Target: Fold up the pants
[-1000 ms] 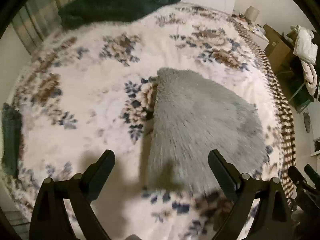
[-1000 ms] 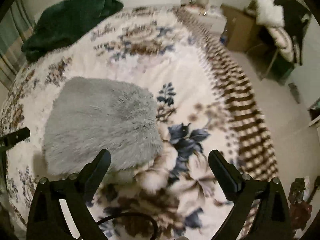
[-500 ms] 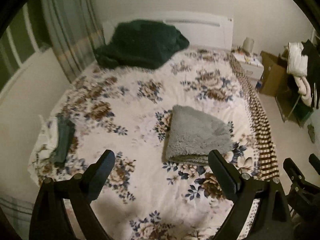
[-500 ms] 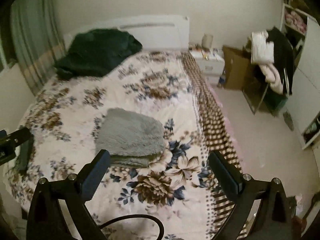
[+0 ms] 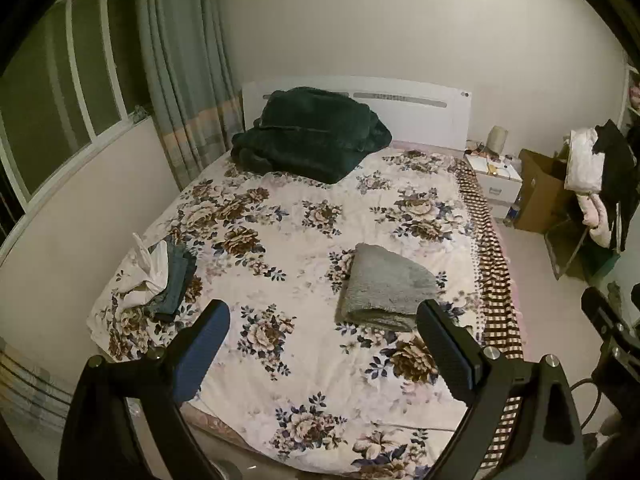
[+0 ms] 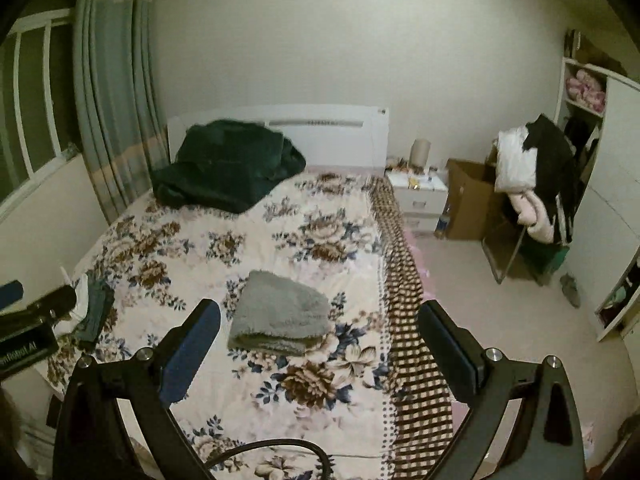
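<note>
Both hand-held grippers pulled well back within the last second: from close over the fabric a second ago to a full-room view now. Left hand-held gripper (image 5: 322, 344) spread wide, nothing between the pads; right hand-held gripper (image 6: 318, 346) likewise spread and empty.

Grey fluffy fleece pants (image 5: 386, 292), folded into a compact rectangle, lying on the floral-print bed (image 5: 288, 236), toward its right side and nearer the foot, rounded fold edge facing the cameras. Same bundle in the right view (image 6: 280, 318), flat, layers stacked, no loose leg sticking out. Likely meaning: fold finished and released, retreat under way; task looks done or nearly so.

Edges and room: brown checkered border strip (image 6: 404, 320) running along the bed's right edge, just beside the pants, so little margin on that side. Plenty of bare bedspread to the left of the bundle and toward the headboard. Small stack of folded dark-blue and white clothes (image 5: 164, 276) near the left edge, well apart from the pants. Dark green plush blanket heap (image 5: 312, 134) at the head, well apart too. Open floor right of the bed.
</note>
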`<state>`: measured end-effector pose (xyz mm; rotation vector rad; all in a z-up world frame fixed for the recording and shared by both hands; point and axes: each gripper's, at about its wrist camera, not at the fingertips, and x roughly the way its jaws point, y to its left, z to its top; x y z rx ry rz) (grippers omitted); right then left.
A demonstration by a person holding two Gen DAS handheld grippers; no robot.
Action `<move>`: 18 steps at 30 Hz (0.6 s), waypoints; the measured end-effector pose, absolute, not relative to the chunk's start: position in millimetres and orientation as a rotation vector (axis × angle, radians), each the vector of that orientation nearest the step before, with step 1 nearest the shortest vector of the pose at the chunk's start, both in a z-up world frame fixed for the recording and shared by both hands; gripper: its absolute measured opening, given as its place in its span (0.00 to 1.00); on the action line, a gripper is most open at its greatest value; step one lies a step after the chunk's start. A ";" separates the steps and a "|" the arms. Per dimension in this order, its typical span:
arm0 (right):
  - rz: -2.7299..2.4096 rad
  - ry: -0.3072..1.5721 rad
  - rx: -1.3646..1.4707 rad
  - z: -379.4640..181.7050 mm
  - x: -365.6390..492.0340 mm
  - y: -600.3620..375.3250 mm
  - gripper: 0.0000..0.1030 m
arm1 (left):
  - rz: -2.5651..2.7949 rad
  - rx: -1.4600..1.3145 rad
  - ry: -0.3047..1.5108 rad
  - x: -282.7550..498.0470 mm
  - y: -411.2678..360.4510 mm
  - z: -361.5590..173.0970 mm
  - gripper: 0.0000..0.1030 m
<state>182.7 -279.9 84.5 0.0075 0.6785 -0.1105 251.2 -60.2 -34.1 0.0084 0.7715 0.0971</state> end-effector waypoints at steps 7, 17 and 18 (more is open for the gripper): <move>-0.115 0.630 -0.010 131.3 137.2 -265.8 1.00 | 0.097 0.043 0.723 225.4 -58.4 -9.6 0.95; -0.106 0.641 0.002 146.8 96.1 -251.8 1.00 | 0.078 0.065 0.699 202.0 -59.3 -1.5 0.95; -0.106 0.642 0.002 147.5 92.3 -250.4 1.00 | 0.081 0.064 0.699 200.4 -58.3 -1.5 0.95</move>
